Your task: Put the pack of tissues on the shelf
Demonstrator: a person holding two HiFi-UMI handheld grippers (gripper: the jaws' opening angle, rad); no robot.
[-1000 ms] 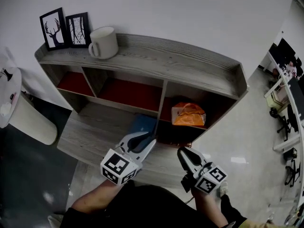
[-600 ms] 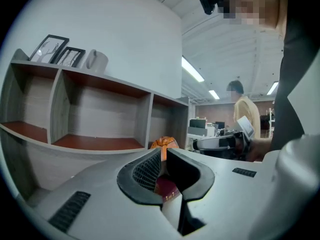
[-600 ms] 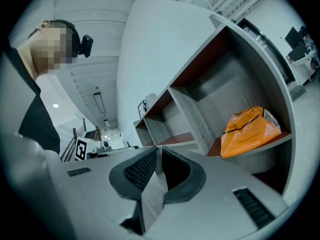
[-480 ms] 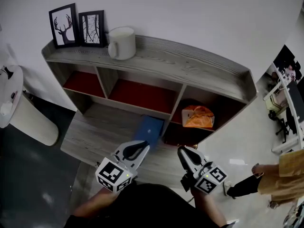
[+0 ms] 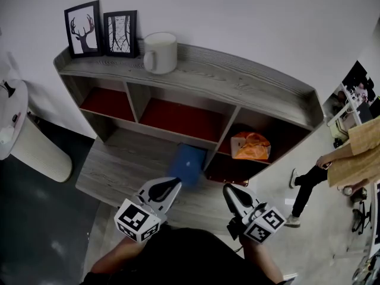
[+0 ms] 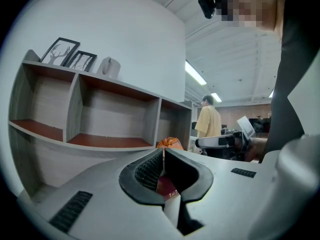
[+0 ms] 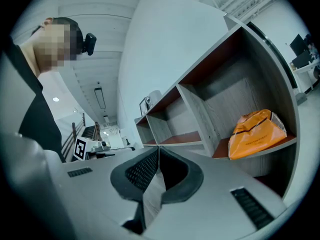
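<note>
A blue pack of tissues lies flat on the shelf's lower ledge, in front of the middle compartment. My left gripper hovers just short of it, apart from it; its jaws have just been closing and now meet with nothing between them. Beside it to the right, my right gripper is also shut and empty. An orange bag sits in the right compartment, seen too in the right gripper view.
A white mug and two framed pictures stand on the shelf top. A white round stand is at the left. A person in a yellow top walks on the floor at the right.
The left gripper has drawn back from the blue pack toward me and its jaws have closed. The pack stays on the ledge. A person has walked in at the right.
</note>
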